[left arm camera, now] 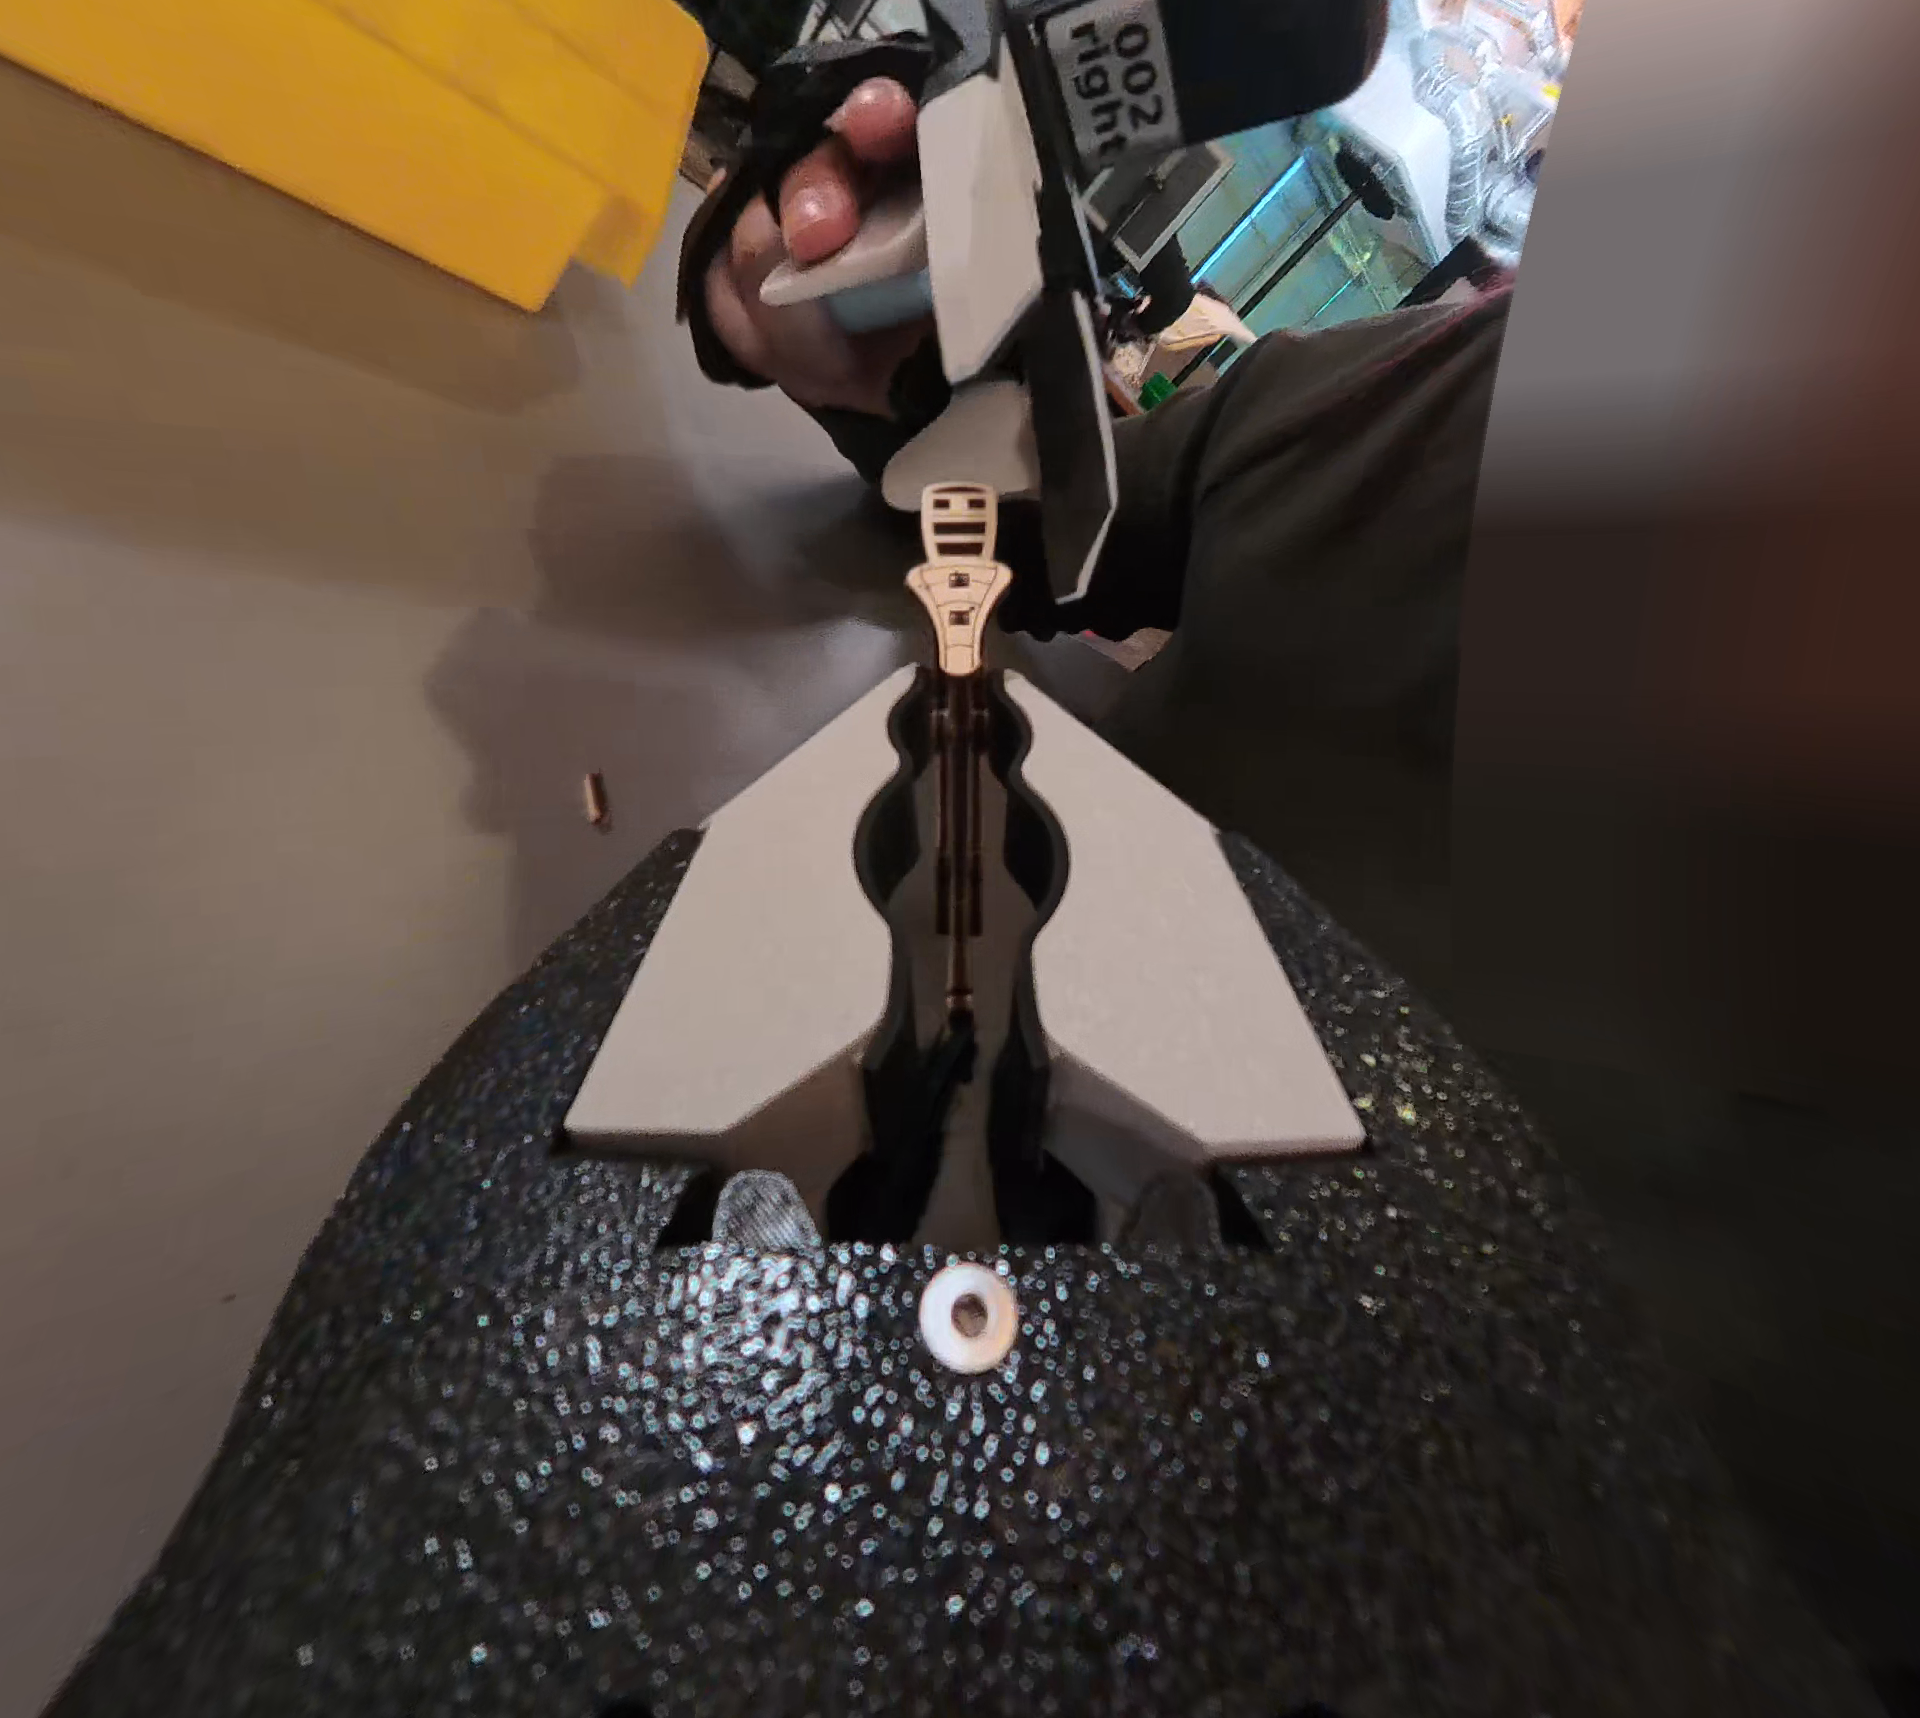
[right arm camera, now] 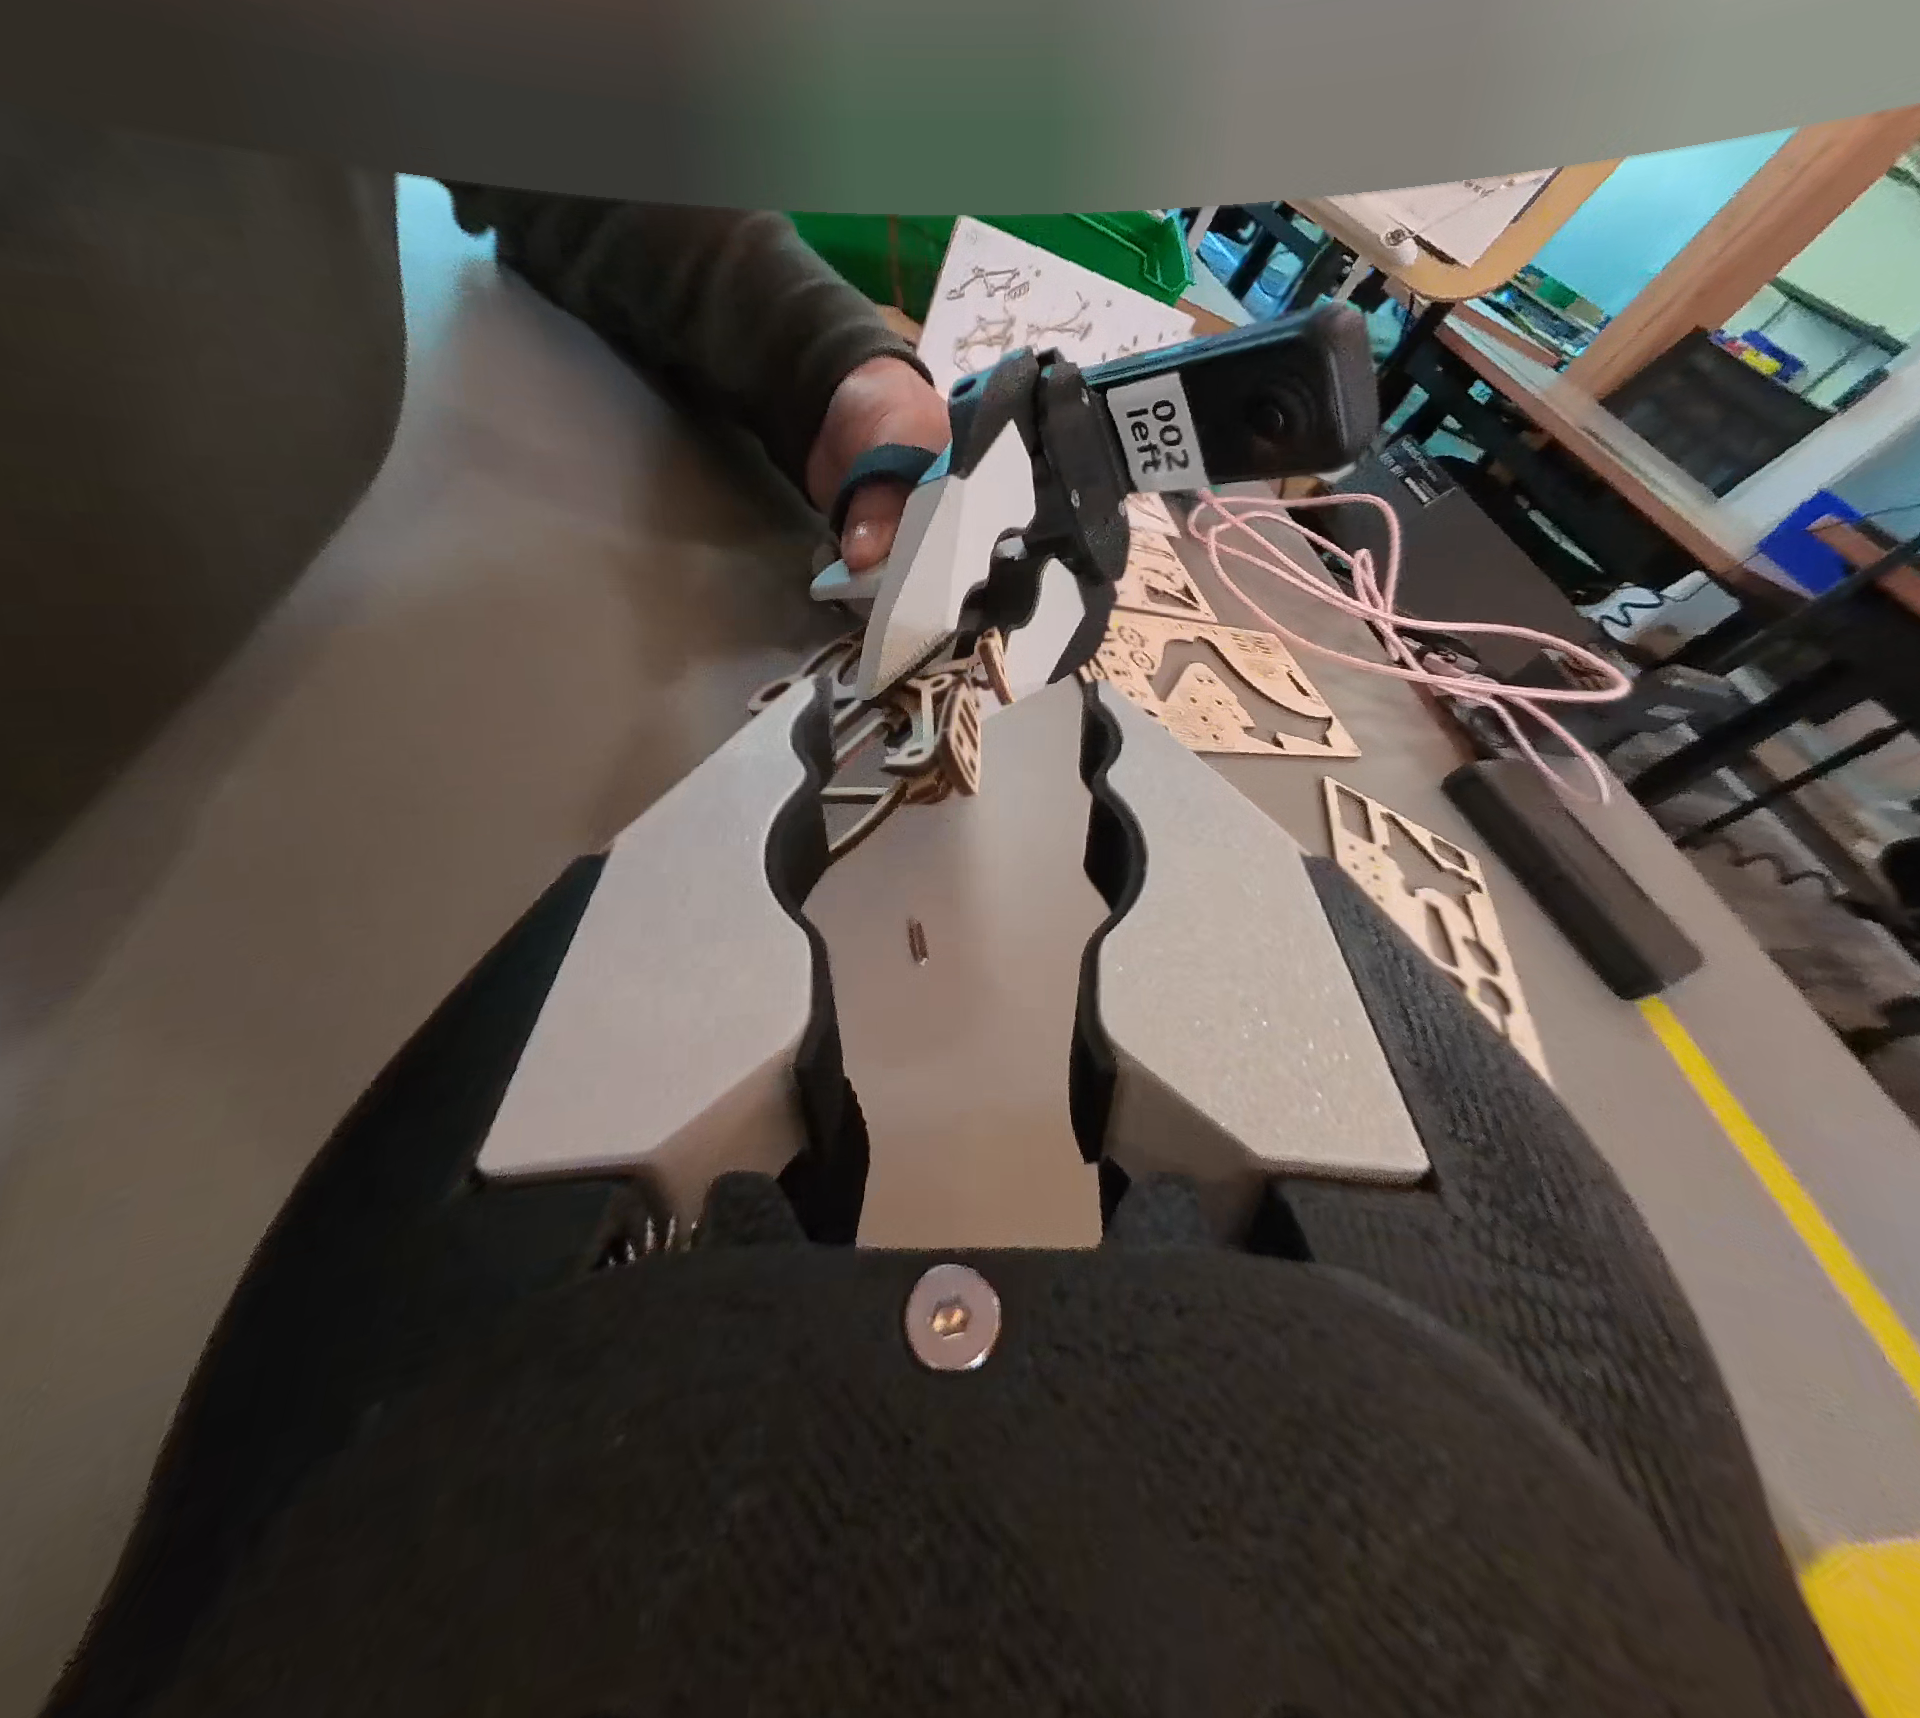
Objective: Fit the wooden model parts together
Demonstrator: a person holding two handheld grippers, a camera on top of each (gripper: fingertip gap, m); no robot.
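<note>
My left gripper [left arm camera: 961,681] is shut on a thin wooden model assembly [left arm camera: 956,598]. I see it edge-on between the pads, and its pale slotted end sticks out past the tips. In the right wrist view the left gripper [right arm camera: 977,671] holds this assembly [right arm camera: 940,738] low over the grey table. My right gripper [right arm camera: 951,712] is open and empty, its tips just short of the assembly. It also shows in the left wrist view [left arm camera: 1023,525], held by a gloved hand right behind the assembly's end. A small wooden peg [right arm camera: 917,941] lies on the table between the right fingers; it also shows in the left wrist view [left arm camera: 594,798].
Two punched wooden part sheets [right arm camera: 1226,681] [right arm camera: 1423,899] lie to the right, with a pink string [right arm camera: 1455,608] and a black block [right arm camera: 1569,868]. An instruction sheet [right arm camera: 1039,307] and a green bin [right arm camera: 987,245] are behind. A yellow bin [left arm camera: 312,6] stands at the far left. A dark sleeve [left arm camera: 1299,577] is close by.
</note>
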